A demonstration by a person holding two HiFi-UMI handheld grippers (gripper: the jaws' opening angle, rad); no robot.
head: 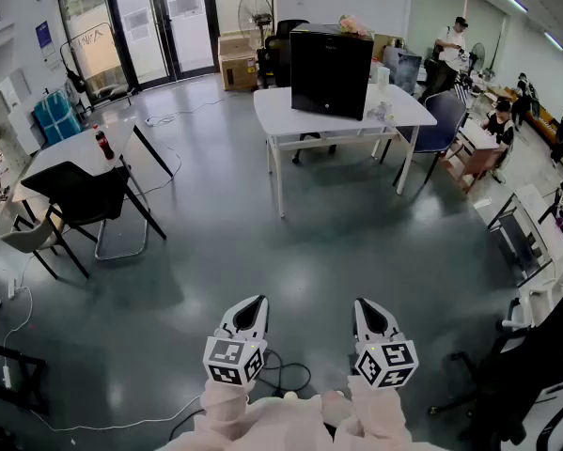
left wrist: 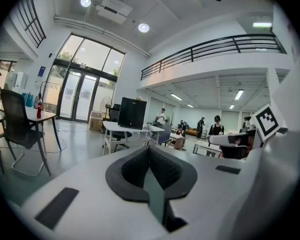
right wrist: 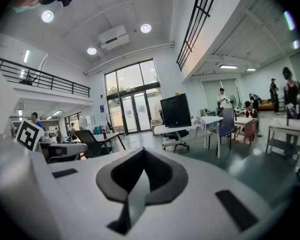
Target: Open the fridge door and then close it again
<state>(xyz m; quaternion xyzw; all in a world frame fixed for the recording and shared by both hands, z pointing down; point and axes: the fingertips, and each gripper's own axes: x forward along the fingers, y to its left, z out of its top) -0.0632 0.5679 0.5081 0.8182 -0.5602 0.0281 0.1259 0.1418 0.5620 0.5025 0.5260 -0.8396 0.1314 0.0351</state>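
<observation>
Boxy black fridge on white table; left gripper, right gripper closed, empty.

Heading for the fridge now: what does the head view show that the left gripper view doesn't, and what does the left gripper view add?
Head view only: both claws seen from above, left claw and right claw, a loose cable on the floor by them, and the stretch of floor up to the table. Left gripper view only: the balcony railing, ceiling lights, and the left claw's jaws meeting on nothing. Both: the black fridge, door shut, on the white table, and the red bottle.
</observation>
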